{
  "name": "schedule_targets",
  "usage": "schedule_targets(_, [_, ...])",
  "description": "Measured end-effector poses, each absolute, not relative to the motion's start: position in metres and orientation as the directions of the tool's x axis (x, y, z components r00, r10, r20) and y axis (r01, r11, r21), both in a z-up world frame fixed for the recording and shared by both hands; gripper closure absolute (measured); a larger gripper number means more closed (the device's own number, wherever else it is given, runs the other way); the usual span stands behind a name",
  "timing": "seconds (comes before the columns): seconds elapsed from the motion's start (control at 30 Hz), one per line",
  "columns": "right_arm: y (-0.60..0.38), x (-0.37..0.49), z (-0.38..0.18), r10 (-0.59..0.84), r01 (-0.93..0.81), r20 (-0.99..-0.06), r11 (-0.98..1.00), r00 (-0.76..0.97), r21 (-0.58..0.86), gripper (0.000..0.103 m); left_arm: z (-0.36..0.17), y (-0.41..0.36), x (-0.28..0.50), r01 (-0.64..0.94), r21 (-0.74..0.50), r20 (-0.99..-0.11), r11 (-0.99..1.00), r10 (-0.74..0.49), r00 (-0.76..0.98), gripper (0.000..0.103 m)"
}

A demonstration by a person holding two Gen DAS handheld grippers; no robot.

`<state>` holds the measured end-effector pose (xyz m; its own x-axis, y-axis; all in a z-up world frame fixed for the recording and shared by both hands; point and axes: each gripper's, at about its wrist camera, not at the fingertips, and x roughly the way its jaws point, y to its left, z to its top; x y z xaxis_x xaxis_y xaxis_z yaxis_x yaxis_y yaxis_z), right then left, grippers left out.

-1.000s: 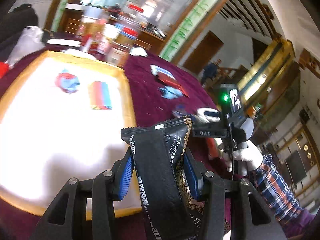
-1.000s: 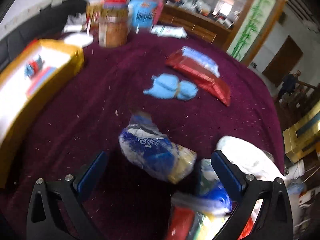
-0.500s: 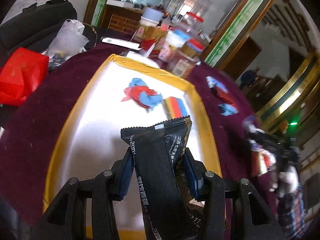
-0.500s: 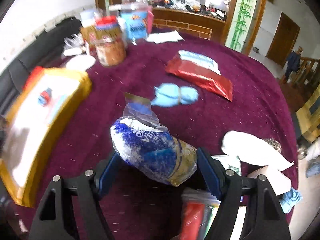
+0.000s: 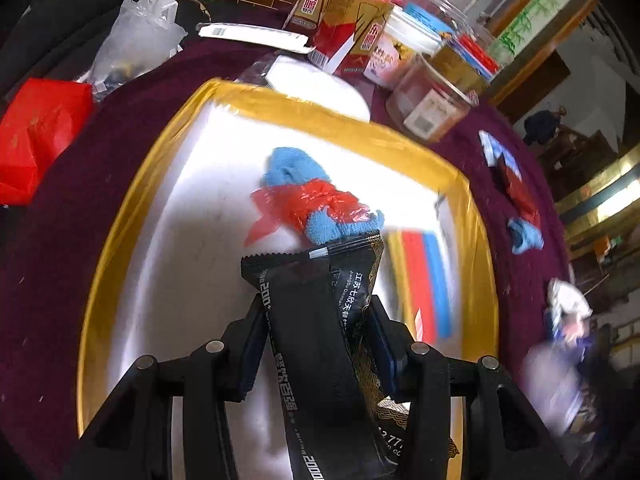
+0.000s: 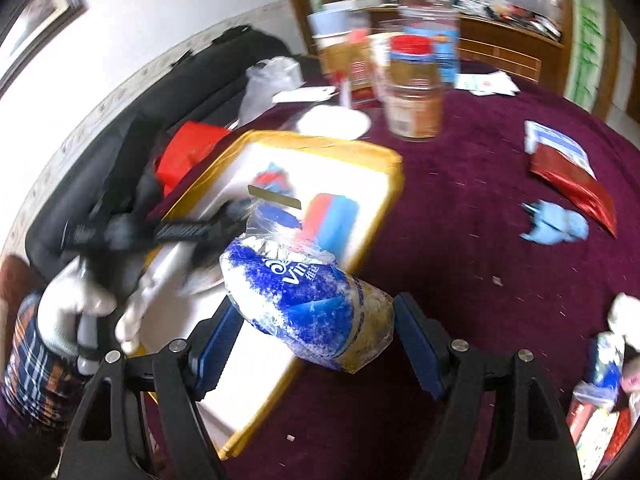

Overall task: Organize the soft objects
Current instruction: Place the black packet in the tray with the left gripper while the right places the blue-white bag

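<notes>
Over the near end of the gold-rimmed white tray [image 5: 100, 280], the left gripper [image 5: 316, 344] clamps a black snack packet [image 5: 320, 320], its top edge just short of a blue cloth wrapped in red plastic [image 5: 316, 204] lying in the tray. Right of the tray, the right gripper [image 6: 312, 340], whose jaws have just been closing, squeezes a blue-and-white tissue pack [image 6: 308, 304] above the maroon tablecloth [image 6: 460, 240].
</notes>
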<state>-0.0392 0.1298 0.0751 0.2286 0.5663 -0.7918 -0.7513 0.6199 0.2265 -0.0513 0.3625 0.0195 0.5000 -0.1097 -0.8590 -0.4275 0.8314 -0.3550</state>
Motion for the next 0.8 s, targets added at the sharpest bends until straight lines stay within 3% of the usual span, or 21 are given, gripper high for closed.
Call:
schedule_targets(0.2, [0.171, -0.058, 0.063, 0.516, -0.793, -0.831, 0.587, 0.209, 0.165, 0.027, 0.018, 0.382, -0.045, -0.466, -0.46, -0.815, 0.756, -0.152, 0.559, 0.045])
schedule_targets(0.47, [0.207, -0.068, 0.039, 0.381, -0.824, -0.905, 0.562, 0.189, 0.065, 0.027, 0.06, 0.384, -0.111, -0.397, -0.512, -0.727, 0.761, -0.138, 0.673, 0.033])
schedule_targets(0.67, [0.232, -0.052, 0.023, 0.267, -0.791, -0.936, 0.612, 0.229, -0.019, 0.027, 0.068, 0.389, -0.166, -0.368, -0.594, -0.641, 0.715, -0.145, 0.753, 0.031])
schedule_targets(0.8, [0.24, -0.043, 0.022, 0.214, -0.766, -0.929, 0.635, 0.303, -0.104, 0.027, 0.065, 0.389, -0.183, -0.365, -0.607, -0.63, 0.706, -0.147, 0.763, 0.03])
